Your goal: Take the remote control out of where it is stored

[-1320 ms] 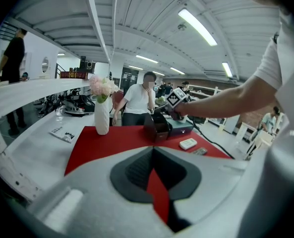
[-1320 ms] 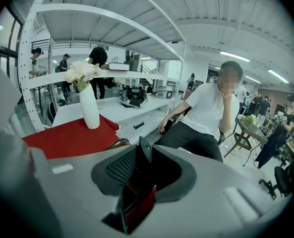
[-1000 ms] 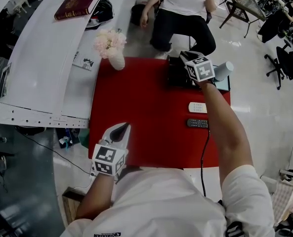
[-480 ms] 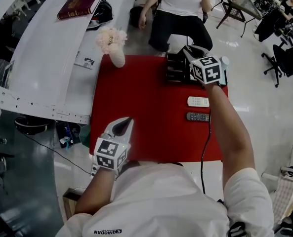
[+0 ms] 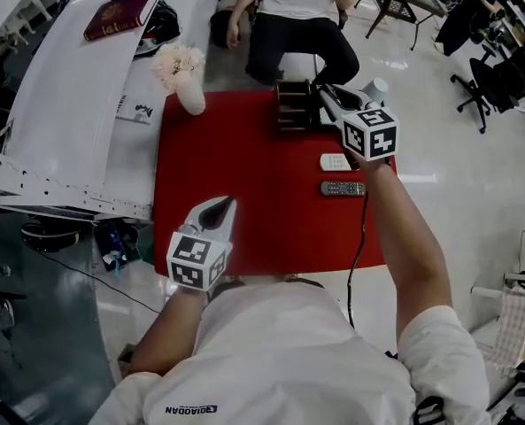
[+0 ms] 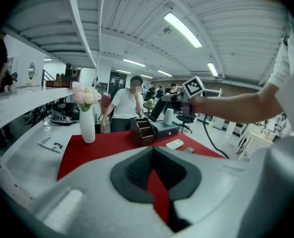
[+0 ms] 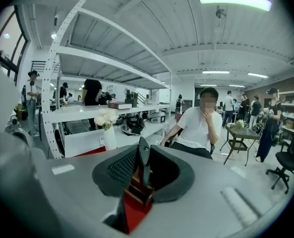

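– Risen since a second ago: the right tongs (image 5: 329,96) were down over the wooden organiser (image 5: 293,104) and are now up at its 3 o'clock side.

– Pinching anything?

– Yes. The jaws clamp a thin black remote control (image 7: 143,158), seen edge-on and upright between the pads. The organiser shows just below it in the right gripper view. Whether the remote's lower end is fully out of it, I cannot tell.

– Where does the organiser stand?

– At about 1 o'clock on the red worktop (image 5: 244,184), by the far edge.

– And the left side?

– The left tongs (image 5: 220,209) hover over the worktop's near edge at 7 o'clock, pressed together with nothing in them, pointing toward the far side.

– Anything else out?

– A white remote (image 5: 335,161) and a dark remote (image 5: 343,188) lie flat at 3 o'clock on the worktop, the dark one just nearer. A white vase of pale flowers (image 5: 191,103) stands at the 11 o'clock corner. A seated person (image 5: 293,25) is beyond the far edge at 12 o'clock.
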Available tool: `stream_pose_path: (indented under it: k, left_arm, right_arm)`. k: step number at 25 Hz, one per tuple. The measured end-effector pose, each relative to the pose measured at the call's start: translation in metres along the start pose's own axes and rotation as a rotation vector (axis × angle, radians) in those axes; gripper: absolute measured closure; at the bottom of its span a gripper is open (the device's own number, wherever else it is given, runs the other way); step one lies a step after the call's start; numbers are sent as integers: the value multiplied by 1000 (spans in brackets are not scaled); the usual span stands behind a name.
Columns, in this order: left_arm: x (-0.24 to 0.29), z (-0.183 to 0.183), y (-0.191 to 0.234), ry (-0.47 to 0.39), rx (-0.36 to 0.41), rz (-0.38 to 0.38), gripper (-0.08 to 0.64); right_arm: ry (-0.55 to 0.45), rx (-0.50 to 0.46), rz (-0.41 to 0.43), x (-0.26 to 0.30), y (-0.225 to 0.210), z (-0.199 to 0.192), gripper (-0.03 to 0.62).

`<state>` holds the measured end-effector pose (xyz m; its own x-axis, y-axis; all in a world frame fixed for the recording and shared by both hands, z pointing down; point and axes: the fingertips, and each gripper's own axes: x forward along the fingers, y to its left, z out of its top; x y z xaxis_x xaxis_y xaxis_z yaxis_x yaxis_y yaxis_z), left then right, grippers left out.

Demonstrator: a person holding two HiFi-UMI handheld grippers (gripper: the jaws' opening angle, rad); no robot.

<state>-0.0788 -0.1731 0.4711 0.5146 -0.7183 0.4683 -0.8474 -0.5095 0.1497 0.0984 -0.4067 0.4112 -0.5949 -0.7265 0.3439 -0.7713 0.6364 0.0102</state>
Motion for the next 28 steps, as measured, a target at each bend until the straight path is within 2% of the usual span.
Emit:
stream_pose_path:
  k: [8,14,25,28]
  left_arm:
    - [8,1,-30,17,58,-89,558]
    - [13,6,-41,13,89,-123,558]
    - [25,-2,-56,30,107,-175,558]
    - [28,-4,-58,35,104,-180,558]
  right_arm:
    - [-17,59,-21,-58,24,-16,515]
    - [-5,133,-36,-97,43,-58,515]
    - [66,371,-117,-156,47,-159,515]
    - [79,483,-119,-167,48,-185,515]
